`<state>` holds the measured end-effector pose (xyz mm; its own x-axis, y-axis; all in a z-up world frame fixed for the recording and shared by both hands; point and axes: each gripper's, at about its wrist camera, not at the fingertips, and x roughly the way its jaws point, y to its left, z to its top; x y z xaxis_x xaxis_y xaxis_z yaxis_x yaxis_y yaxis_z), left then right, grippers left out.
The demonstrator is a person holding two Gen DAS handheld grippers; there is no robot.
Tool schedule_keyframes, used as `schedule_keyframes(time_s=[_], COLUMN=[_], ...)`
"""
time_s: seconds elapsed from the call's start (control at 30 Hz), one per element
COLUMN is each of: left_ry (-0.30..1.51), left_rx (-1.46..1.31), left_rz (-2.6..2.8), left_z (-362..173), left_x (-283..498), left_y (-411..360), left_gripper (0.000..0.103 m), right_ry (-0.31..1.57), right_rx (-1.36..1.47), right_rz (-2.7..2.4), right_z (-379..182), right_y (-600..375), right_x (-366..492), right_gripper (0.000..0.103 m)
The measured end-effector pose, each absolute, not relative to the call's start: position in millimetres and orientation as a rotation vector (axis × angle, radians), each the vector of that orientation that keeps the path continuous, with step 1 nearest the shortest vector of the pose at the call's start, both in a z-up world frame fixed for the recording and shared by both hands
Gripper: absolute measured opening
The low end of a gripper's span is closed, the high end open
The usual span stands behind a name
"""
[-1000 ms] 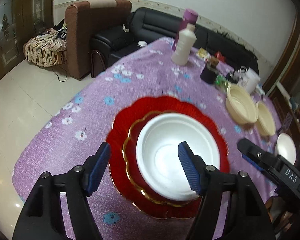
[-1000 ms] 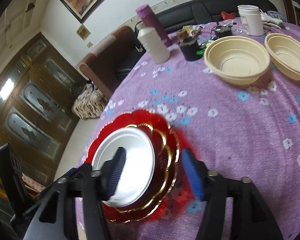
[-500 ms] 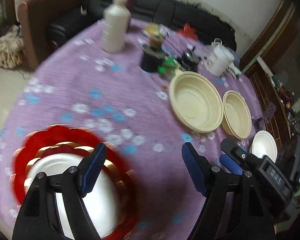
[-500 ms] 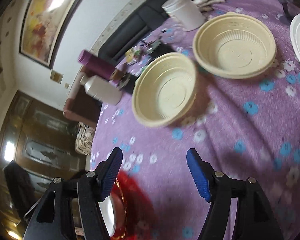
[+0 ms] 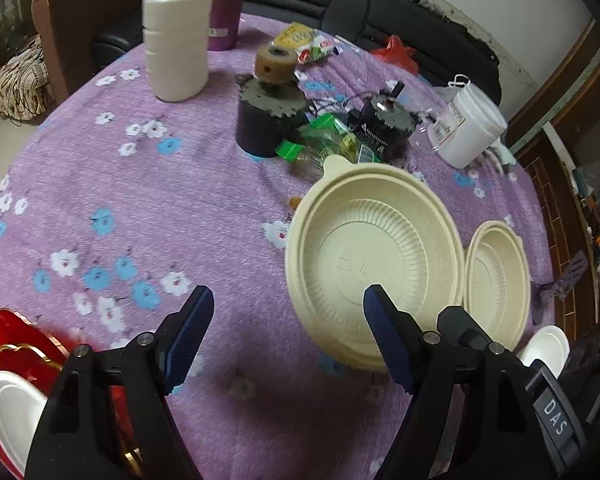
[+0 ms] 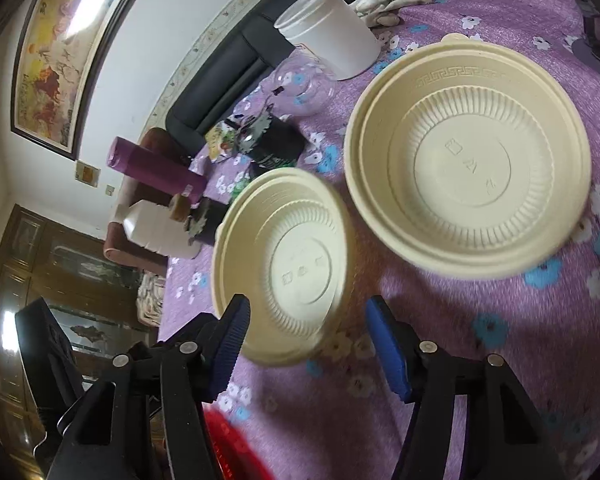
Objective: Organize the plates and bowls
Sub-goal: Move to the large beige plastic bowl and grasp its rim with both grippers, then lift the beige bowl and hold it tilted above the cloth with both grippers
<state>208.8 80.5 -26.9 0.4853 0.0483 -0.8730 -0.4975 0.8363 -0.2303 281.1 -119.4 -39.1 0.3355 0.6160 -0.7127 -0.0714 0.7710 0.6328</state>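
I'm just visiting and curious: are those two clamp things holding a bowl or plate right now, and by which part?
Nothing is held. The left gripper and right gripper are both open, above the tablecloth near the two cream bowls.

Two ribbed bowls sit side by side on the tablecloth (image 5: 100, 168), rims almost touching; the near bowl (image 5: 374, 268) is the landmark, and the far bowl (image 5: 496, 280) lies just to its right in the left wrist view; a small plate (image 5: 546, 346) lies beyond the far bowl, near the table edge; behind the near bowl stand a dark pot (image 5: 260, 124), snack packets (image 5: 324, 136) and a lidded jar (image 5: 466, 128) lying tilted; further back to the left stand a plastic bottle (image 5: 176, 36) and a flask (image 5: 224, 4); well to the near bowl's left, at the table's near edge, a white plate (image 5: 10, 416) rests on a stack of scalloped plates (image 5: 16, 340).
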Motion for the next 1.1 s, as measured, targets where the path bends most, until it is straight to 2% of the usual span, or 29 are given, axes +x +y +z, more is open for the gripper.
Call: schedule_keyframes(time_s=[0.07,0.23,0.27,0.3,0.33,0.37,0.7,0.9,1.1], left_ry=[1.022,1.056,1.062,1.065,1.081,1.098,0.946,0.841,0.797], left_rx=[-0.485,-0.486,-0.489,-0.478,-0.439,-0.399,-0.345,-0.281,-0.240], left_rz=[0.368,0.395,0.396,0.396,0.393,0.390,0.298,0.248,0.238], left_z=[-33,-50,-53,-55,-56,-56,-35,-39,-49], left_x=[214,228,230,230,231,231,152,116,104], left_y=[78,78,78,77,75,72,30,-2,-17], left_gripper=[0.077,0.077,0.074,0.062,0.012,0.015,0.014,0.015,0.015], right_ry=[1.155,1.171,1.173,1.175,1.177,1.166,1.013,0.886,0.821], right_rx=[0.544,0.531,0.537,0.524,0.481,0.470,0.454,0.399,0.386], right_rz=[0.465,0.432,0.429,0.430,0.418,0.426,0.435,0.400,0.394], right_z=[-43,-53,-56,-57,-56,-54,-27,-27,-39], right_y=[-119,-112,-111,-110,-108,-108,-150,-179,-192], right_x=[285,293,294,295,294,290,212,159,142], right_gripper=[0.052,0.048,0.044,0.018,0.009,0.009,0.009,0.010,0.010])
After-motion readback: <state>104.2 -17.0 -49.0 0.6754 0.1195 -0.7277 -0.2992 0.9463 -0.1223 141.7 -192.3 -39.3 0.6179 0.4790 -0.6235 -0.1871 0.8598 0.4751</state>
